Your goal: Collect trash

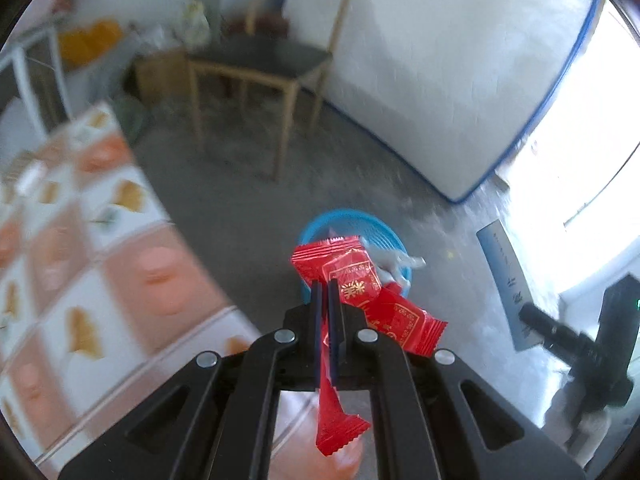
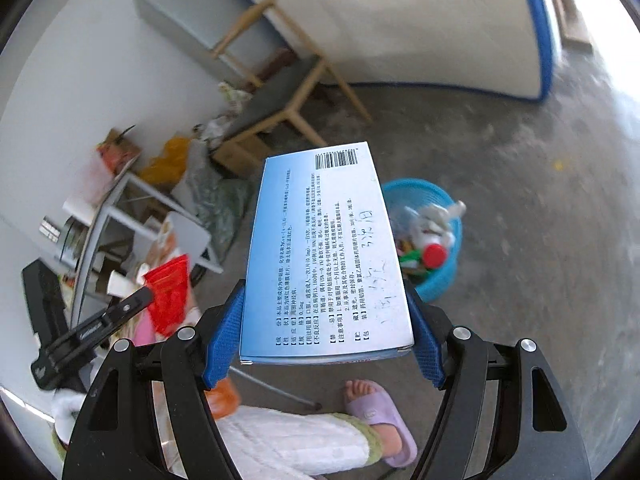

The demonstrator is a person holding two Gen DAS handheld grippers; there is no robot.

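My left gripper [image 1: 327, 286] is shut on red snack wrappers [image 1: 352, 280], held in the air above a blue trash basket [image 1: 384, 236] on the floor. My right gripper [image 2: 326, 300] is shut on a light blue medicine box [image 2: 324, 252], its printed side facing up, held above and left of the same basket [image 2: 448, 276]. The basket holds crumpled paper and a red-capped bottle [image 2: 434, 255]. The left gripper with the wrappers [image 2: 168, 292] shows at the left of the right wrist view; the box [image 1: 508, 280] shows at the right of the left wrist view.
A table with a patterned orange and white cloth [image 1: 80, 280] is at the left. A wooden chair [image 1: 260, 68] stands by the white wall. A cluttered white shelf [image 2: 120, 220] and boxes sit at the left. A foot in a purple slipper [image 2: 380, 412] is below.
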